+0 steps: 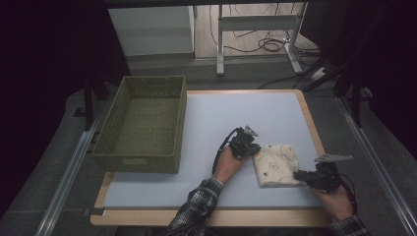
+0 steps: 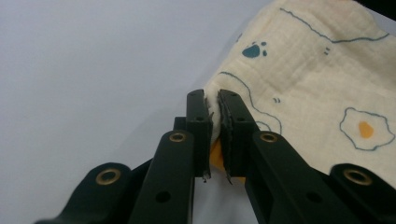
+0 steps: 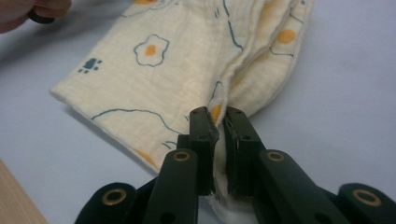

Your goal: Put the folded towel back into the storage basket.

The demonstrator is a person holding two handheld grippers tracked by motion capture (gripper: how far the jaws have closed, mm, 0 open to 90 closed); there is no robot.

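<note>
A folded cream cloth [image 1: 276, 164] printed with fried eggs and paw marks lies on the pale mat at the right. My left gripper [image 1: 252, 150] sits at the cloth's left far corner, and in the left gripper view its jaws pinch the cloth [image 2: 303, 84] edge between the pads [image 2: 201, 122]. My right gripper [image 1: 298, 175] is at the cloth's near right corner. In the right gripper view its jaws are shut on a fold of the cloth [image 3: 187, 60], fabric bunched between the pads [image 3: 205, 135].
An olive woven basket [image 1: 142, 123] stands at the table's left side with nothing in it. The pale mat [image 1: 236, 115] covers the tabletop, with a wooden edge [image 1: 206, 217] along the front. A desk frame and cables lie on the floor beyond.
</note>
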